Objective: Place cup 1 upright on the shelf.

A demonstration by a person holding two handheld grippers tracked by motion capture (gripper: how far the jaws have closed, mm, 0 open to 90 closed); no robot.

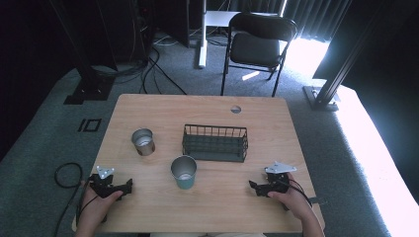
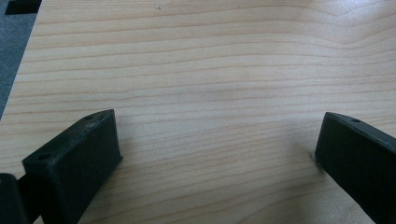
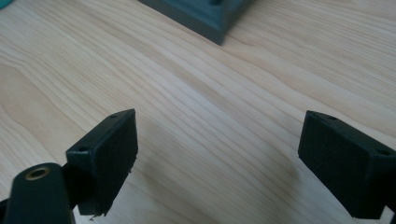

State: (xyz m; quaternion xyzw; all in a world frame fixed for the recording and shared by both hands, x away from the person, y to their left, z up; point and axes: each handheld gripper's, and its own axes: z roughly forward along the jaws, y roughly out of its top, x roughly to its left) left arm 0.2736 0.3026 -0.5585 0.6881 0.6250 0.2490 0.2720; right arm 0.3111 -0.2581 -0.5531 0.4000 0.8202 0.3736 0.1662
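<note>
— Where are your grippers?

— My left gripper (image 1: 129, 185) rests on the table (image 1: 207, 207) toward my near left of the wire basket (image 1: 215, 143), jaws spread wide over bare wood. My right gripper (image 1: 252, 186) sits near right of it, jaws also wide apart, empty.

— And the cups?

— The teal cup (image 1: 184, 172) stands just nearer than the basket; the steel cup (image 1: 143, 141) stands left of the basket.

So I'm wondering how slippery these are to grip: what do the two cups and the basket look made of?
Teal cup: likely metal, pale shiny interior, matte coloured coating. Silver cup: bare metal, reflective. Basket: thin dark wire, seemingly coated metal.
</note>
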